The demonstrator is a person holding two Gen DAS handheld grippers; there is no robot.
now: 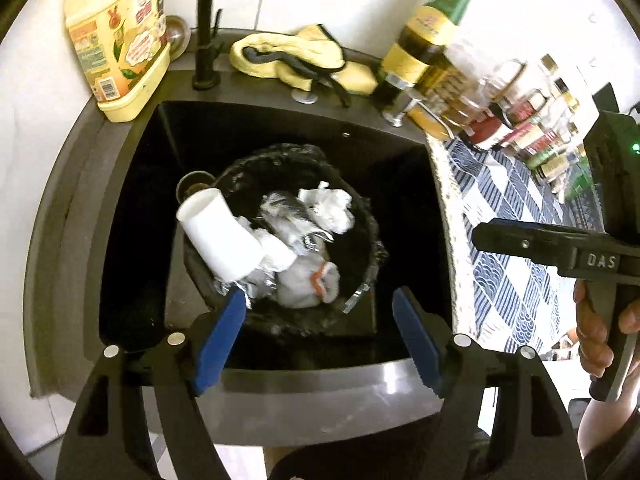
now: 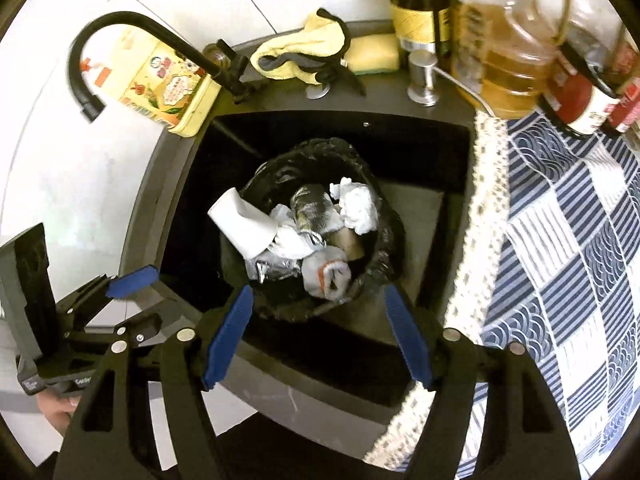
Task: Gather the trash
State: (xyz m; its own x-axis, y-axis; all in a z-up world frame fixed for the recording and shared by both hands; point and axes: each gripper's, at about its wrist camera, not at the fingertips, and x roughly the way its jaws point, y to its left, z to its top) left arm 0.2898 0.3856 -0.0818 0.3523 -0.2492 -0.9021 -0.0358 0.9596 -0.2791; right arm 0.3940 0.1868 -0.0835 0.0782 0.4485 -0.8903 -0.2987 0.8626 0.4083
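Left to right, left wrist view: yellow detergent jug (image 1: pixel 118 40) on the far-left sink rim, black faucet (image 1: pixel 206 28) beside it, yellow cloth (image 1: pixel 288 58) behind the basin, then a green-capped bottle (image 1: pixel 432 36) and jars over a blue patterned cloth (image 1: pixel 516 248) on the tabletop.

Trash location: all visible trash sits in a black-lined bin (image 1: pixel 372 240) standing in the black sink (image 1: pixel 132 208). White paper cup (image 1: pixel 218 236) lies tilted on the bin's left rim, mouth toward upper left, long axis running upper left to lower right. Crumpled foil (image 1: pixel 288 210), a white tissue wad (image 1: pixel 332 208) and a white wrapper with an orange band (image 1: pixel 316 284) fill the rest.

Left hand-held gripper (image 1: pixel 320 344): released, nothing between the blue pads, bin directly ahead and below. Right hand-held gripper (image 2: pixel 318 336): also released and empty, same bearing on the bin.

Key relation (judgement): the cup overhangs the left rim, so the left hand is nearer if it needs seating; a grasp across its short axis suits best.

View differences: the right wrist view shows the faucet's curved spout (image 2: pixel 86 80), a large amber oil bottle (image 2: pixel 504 60) and a brown tube (image 2: pixel 352 246) under the foil. The left view alone shows the person's fingers (image 1: pixel 596 336) on the right tool's handle.
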